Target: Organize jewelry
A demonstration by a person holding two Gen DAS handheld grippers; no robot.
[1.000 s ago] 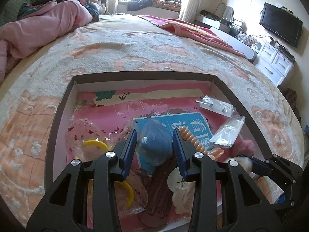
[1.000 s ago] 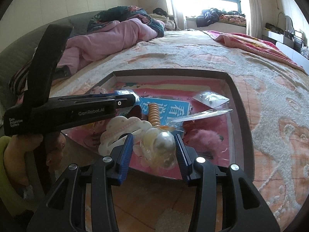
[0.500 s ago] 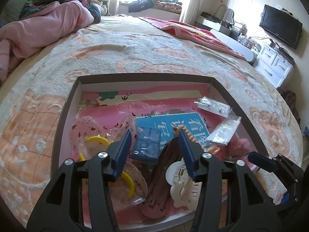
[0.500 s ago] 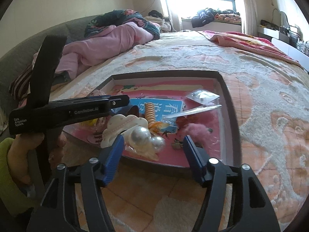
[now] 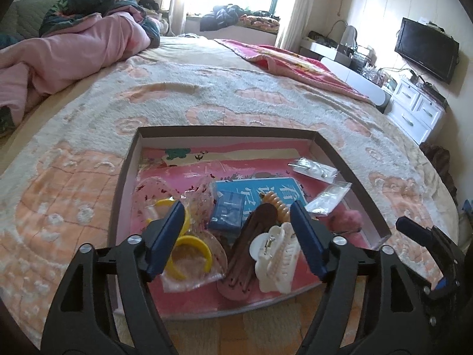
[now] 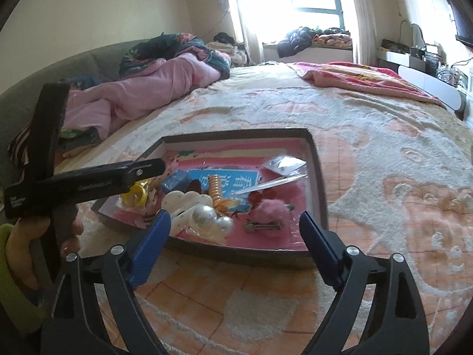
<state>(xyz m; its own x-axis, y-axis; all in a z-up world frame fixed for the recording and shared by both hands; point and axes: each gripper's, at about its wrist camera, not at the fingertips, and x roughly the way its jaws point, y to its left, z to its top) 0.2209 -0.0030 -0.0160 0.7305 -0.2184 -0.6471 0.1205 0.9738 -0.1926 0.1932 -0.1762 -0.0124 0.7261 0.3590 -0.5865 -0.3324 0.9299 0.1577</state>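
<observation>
left tool [image 5: 236,230] opening, empty | blue box [image 5: 227,211] beyond tips | right tool [image 6: 235,233] opening, pearls [image 6: 211,217] ahead

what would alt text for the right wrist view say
The right gripper, jaws opening with nothing between them, hovers before a shallow box on a bed, holding pearl hair clips, a pink pompom and a blue box.

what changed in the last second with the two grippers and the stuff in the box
Both let go. The left gripper released the small blue box, the right gripper released the pearl hair piece; both now lie in the tray. Both jaws are opening and the grippers have drawn back. The other pieces stayed put.
</observation>
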